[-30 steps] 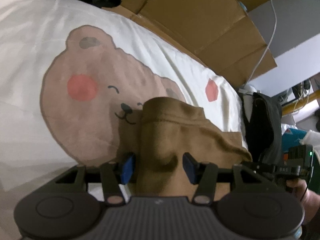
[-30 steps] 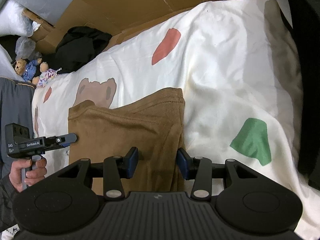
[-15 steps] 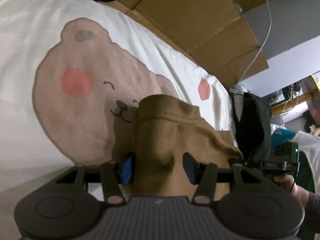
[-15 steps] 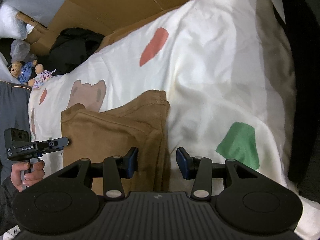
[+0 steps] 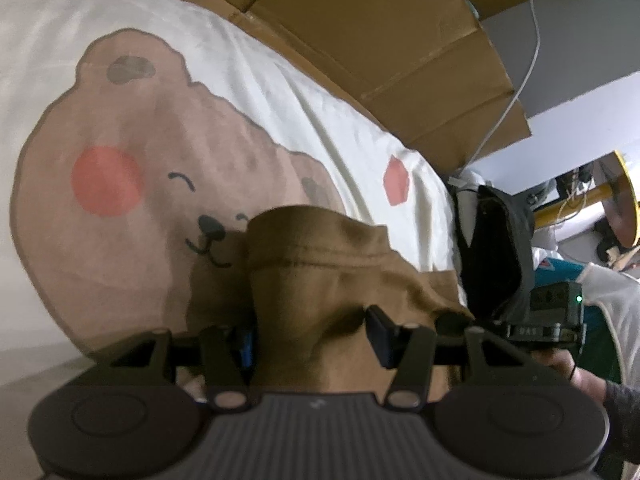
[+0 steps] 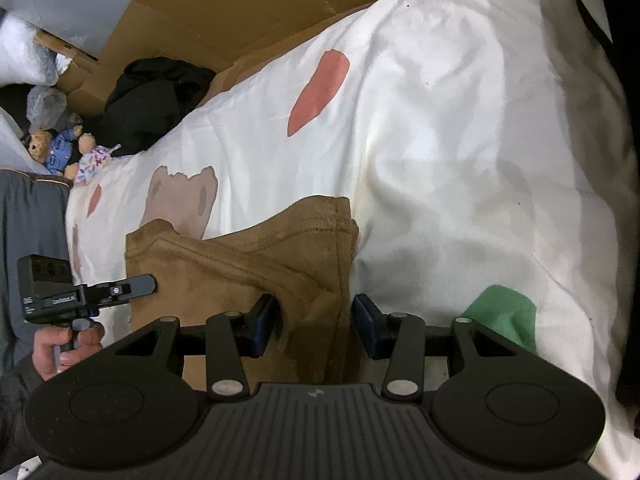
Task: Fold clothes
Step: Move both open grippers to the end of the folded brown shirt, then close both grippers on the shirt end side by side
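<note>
Both grippers, left and right, sink lower, half apart around the shirt; next, lay its fold flat.

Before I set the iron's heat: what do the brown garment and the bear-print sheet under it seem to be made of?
Brown garment: looks like a soft knit, perhaps brushed or suede-like, matte with a fuzzy nap and stitched hems. Bear-print sheet: seems a thin, smooth woven cloth, possibly cotton, matte with fine creases. Neither fibre is certain from looks alone.

Brown garment on bear-print bedsheet
</note>
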A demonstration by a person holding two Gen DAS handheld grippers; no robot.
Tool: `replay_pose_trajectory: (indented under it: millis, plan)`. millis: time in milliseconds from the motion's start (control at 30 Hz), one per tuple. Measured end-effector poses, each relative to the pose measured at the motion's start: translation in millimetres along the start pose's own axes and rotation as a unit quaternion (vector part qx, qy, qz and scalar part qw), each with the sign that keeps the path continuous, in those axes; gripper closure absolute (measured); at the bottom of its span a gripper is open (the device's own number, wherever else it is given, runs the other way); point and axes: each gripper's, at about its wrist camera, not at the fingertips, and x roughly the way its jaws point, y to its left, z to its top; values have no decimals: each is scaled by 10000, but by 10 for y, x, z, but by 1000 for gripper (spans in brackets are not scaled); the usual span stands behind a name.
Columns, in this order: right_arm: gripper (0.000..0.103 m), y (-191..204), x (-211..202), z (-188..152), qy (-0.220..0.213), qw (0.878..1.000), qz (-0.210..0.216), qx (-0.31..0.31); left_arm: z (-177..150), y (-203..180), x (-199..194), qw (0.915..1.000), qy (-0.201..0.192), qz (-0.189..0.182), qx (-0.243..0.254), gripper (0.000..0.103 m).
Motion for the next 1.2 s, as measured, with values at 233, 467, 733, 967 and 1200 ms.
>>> replay_pose_trajectory:
  millis: [233, 467, 733, 967, 1200]
  plan:
    - [56, -2, 46, 38, 170, 9996, 129, -192, -32, -34, 49, 9997, 87, 12, 223, 49]
    - [65, 90, 101, 41, 93, 9990, -28, -448, -15, -11, 99, 9998, 87, 160, 123, 77]
    - [80, 152, 77, 8, 23, 9984, -243, -510, -24, -97, 139, 9991, 61, 344, 243, 92]
    - [84, 256, 11, 11, -66, 9972, -278, -687, -47, -157, 65, 9990, -62, 333, 276, 93]
    - [86, 347, -93, -22, -174, 9953, -152, -941, -162, -415, -199, 9972, -189, 427, 580, 94]
